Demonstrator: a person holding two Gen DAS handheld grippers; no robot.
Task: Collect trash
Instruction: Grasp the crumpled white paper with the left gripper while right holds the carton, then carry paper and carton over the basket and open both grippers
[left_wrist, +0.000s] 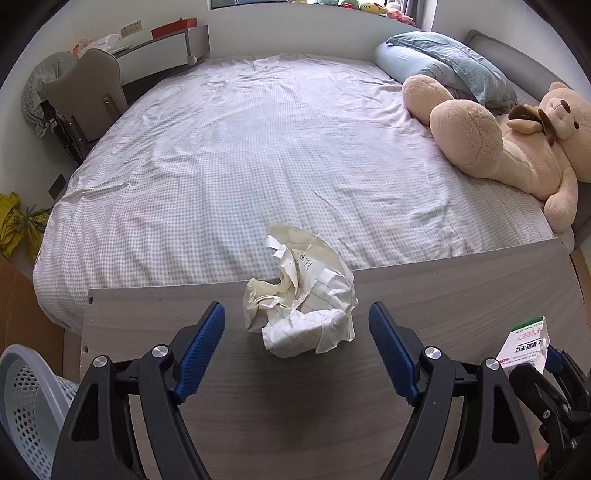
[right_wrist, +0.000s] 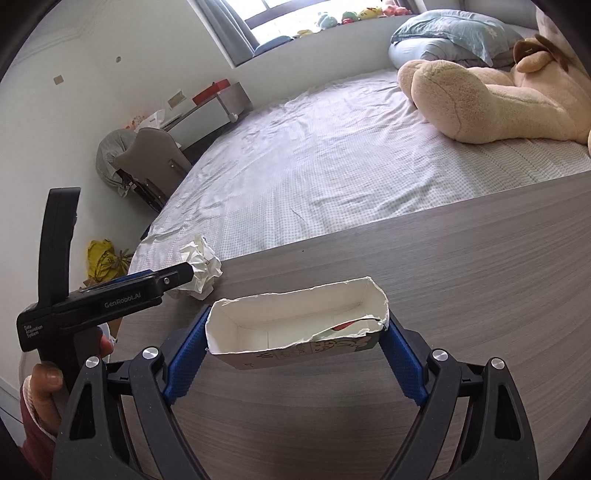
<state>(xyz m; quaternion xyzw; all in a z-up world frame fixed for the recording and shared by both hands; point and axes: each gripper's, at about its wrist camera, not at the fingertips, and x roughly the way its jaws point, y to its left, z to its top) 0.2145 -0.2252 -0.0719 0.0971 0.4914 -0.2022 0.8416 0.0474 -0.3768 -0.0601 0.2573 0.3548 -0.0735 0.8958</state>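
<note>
A grey wood-grain tabletop (left_wrist: 443, 295) stands against the foot of a bed (left_wrist: 240, 155) with a checked sheet. A crumpled ball of lined paper (left_wrist: 301, 314) sits on the tabletop at its far edge, the edge touching the bed.

The left claw (left_wrist: 297, 343) is spread wide, gripping nothing. The paper ball lies straight ahead of it, centred between the two blue pads (left_wrist: 201, 347) and just beyond their tips — not yet touching either. The ball is roughly round, with no clear long axis, so the approach angle likely matters little.

The right claw (right_wrist: 295, 339) is clamped on a torn white cardboard box (right_wrist: 295, 325), open side up. The box's long axis runs crosswise, from one pad to the other. Seen from this side, the paper ball is well off to the left of the box, so the left claw is plainly the nearer one.

A pale blue perforated basket (left_wrist: 26, 398) shows below the tabletop's left edge — probably the bin.
</note>
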